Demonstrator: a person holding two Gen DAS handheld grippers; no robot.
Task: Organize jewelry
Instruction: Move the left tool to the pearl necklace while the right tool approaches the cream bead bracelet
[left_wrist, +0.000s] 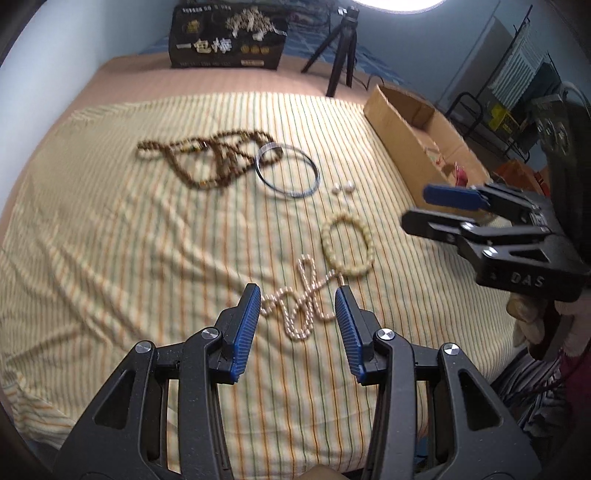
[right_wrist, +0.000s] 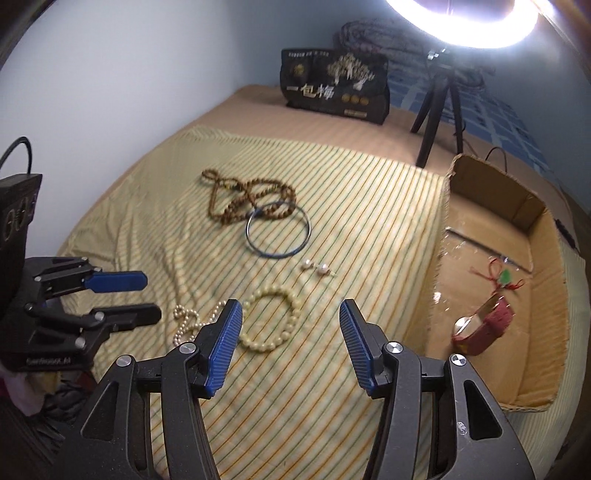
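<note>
Reading "DAS", right gripper faces bed.

Black left gripper and right gripper: ribbed blue fingers, silver screws, white "DAS" lettering

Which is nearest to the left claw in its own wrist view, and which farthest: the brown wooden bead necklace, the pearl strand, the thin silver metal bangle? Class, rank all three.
1. Pearl strand: lying on the cloth right between the left claw fingertips.
2. Thin silver metal bangle: farther up the striped cloth, mid-bed.
3. Brown wooden bead necklace: farthest, up and left, overlapping the bangle's edge.
</note>
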